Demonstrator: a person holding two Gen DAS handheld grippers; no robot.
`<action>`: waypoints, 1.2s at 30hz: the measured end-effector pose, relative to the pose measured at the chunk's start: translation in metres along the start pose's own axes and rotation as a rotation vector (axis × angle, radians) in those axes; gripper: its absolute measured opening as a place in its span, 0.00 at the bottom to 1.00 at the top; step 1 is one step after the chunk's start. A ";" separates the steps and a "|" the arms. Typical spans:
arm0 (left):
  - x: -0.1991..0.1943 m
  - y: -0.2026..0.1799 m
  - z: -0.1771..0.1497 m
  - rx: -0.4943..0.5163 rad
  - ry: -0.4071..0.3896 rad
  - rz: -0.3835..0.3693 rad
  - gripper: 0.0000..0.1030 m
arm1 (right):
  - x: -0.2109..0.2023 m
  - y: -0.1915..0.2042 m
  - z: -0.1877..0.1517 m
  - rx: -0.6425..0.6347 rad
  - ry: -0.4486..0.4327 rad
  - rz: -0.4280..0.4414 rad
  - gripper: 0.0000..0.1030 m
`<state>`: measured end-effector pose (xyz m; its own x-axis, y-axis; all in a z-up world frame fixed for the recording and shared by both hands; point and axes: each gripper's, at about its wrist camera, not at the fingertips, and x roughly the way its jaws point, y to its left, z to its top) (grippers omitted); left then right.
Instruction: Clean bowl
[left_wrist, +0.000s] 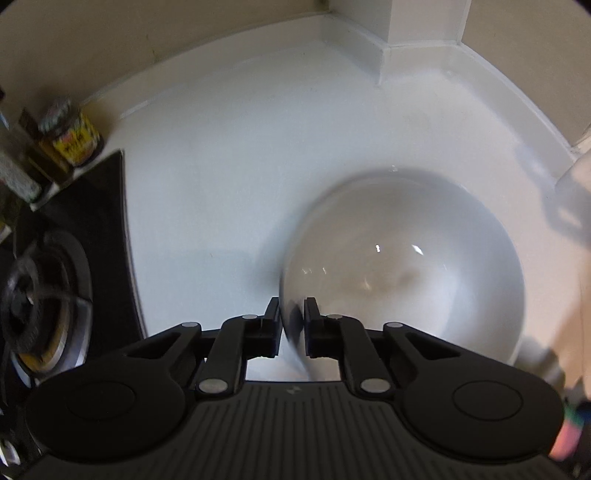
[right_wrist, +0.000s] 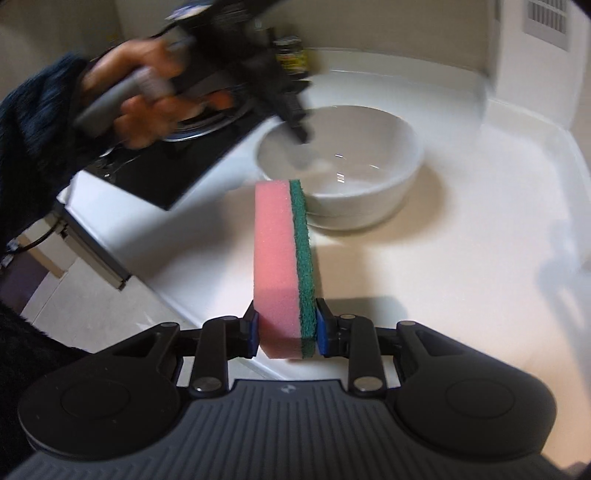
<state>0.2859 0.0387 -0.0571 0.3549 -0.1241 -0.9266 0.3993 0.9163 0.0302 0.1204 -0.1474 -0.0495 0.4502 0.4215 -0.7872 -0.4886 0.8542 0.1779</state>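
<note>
A white bowl stands upright on the white counter. My left gripper is shut on its near left rim, one finger inside and one outside. The right wrist view shows that left gripper blurred, reaching down onto the rim. My right gripper is shut on a pink sponge with a green scouring side facing right. The sponge is held on edge just short of the bowl and above the counter.
A black cooktop with a gas burner lies left of the bowl. Jars stand behind it by the wall. A hand in a dark sleeve holds the left gripper. The counter's front edge drops to the floor at left.
</note>
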 end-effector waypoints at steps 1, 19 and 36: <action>-0.002 0.001 -0.005 -0.012 0.000 -0.014 0.15 | -0.004 -0.007 0.000 0.015 -0.005 -0.026 0.24; -0.012 0.001 0.026 0.075 0.115 -0.107 0.20 | 0.026 -0.067 0.045 -0.073 -0.004 -0.247 0.24; -0.016 0.004 0.016 -0.185 0.005 0.049 0.27 | 0.001 -0.005 -0.013 0.100 -0.071 -0.262 0.24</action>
<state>0.2951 0.0388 -0.0359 0.3661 -0.0758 -0.9275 0.2188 0.9757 0.0066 0.1139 -0.1548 -0.0590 0.6041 0.1996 -0.7715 -0.2744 0.9610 0.0337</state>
